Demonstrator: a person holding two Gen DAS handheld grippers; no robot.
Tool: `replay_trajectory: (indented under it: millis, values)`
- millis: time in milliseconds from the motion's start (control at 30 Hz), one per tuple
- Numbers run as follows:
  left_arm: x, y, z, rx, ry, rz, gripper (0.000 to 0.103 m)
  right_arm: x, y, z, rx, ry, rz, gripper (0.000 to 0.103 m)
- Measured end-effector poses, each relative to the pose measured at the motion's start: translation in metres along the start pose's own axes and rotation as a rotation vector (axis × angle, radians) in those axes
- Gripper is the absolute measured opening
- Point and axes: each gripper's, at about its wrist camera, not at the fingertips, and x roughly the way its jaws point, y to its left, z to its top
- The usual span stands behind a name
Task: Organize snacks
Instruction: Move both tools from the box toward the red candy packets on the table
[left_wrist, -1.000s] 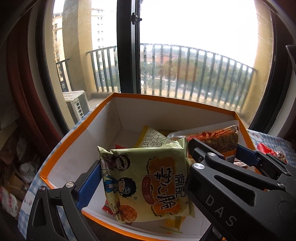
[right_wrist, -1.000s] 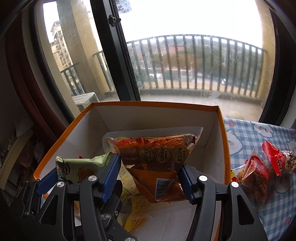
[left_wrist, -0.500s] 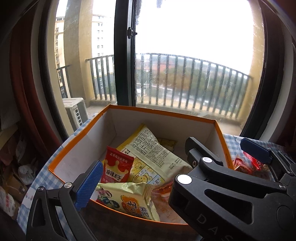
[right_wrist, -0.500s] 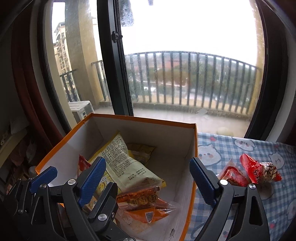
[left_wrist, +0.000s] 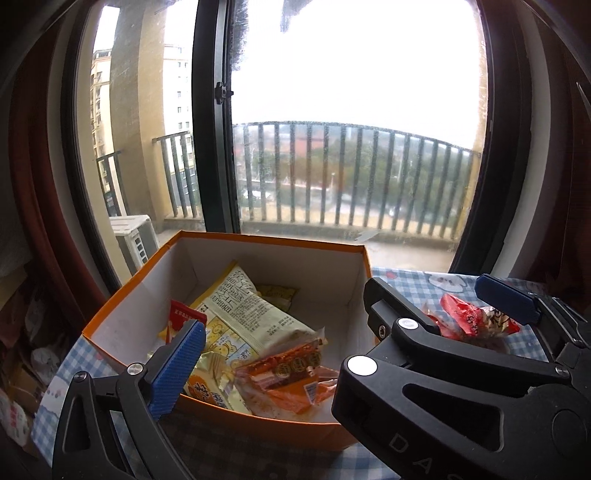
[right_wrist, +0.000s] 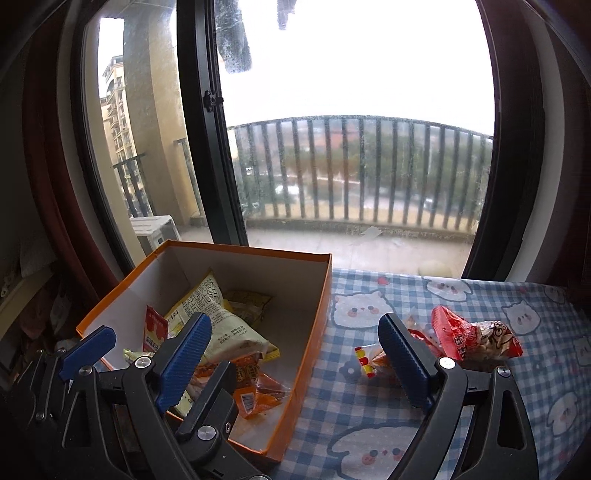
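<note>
Right wrist view shows the right gripper (right_wrist: 295, 354) with its blue-padded fingers (right_wrist: 402, 354) spread wide; the jaws have just been opening and nothing sits between them. One finger hangs over the near part of the orange box (right_wrist: 310, 332), the other over the checked tabletop (right_wrist: 369, 413) beside it. Just behind that finger a small clear-and-red packet (right_wrist: 365, 360) lies on the cloth, and to its right rests a red snack bag (right_wrist: 472, 339), both outside the box.

Left wrist view shows the left gripper (left_wrist: 332, 343), its fingers (left_wrist: 177, 369) also wide apart and gripping nothing. Its left finger stands in front of the box's near edge, while its right finger reaches out over the tabletop near the red bag.

Inside the box, whose inner walls are white, the snacks lie in a loose pile. An orange packet (right_wrist: 255, 395) with round gold seals lies nearest, toward the front. A large pale yellow bag (right_wrist: 218, 317) printed with black text leans across the middle. A small red packet (right_wrist: 155, 328) stands at the left side, and a dull yellow packet (right_wrist: 247, 302) lies near the back wall. A yellow cartoon-printed bag (left_wrist: 207, 387) is partly hidden behind the left finger in the left wrist view.

Beyond the tabletop, a dark-framed window (right_wrist: 207, 147) looks onto a balcony railing (right_wrist: 351, 173).
</note>
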Motion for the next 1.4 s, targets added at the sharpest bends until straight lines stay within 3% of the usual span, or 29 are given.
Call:
replay_trajectory:
  millis: [367, 667, 1000, 1400]
  values:
    - [0.007, -0.063, 0.003, 0.066, 0.017, -0.043, 0.101, -0.011, -0.056, 0.0, -0.028, 0.032, 0.012, 0.094]
    - [0.026, -0.119, 0.005, 0.109, 0.046, -0.089, 0.101, -0.013, -0.12, -0.009, 0.026, 0.053, -0.02, 0.094]
    - [0.055, -0.18, 0.021, 0.151, 0.068, -0.136, 0.101, -0.012, -0.185, 0.007, 0.085, 0.05, -0.036, 0.094]
    - [0.117, -0.207, 0.005, 0.142, 0.161, -0.118, 0.099, 0.047, -0.239, -0.009, 0.176, 0.173, -0.119, 0.094]
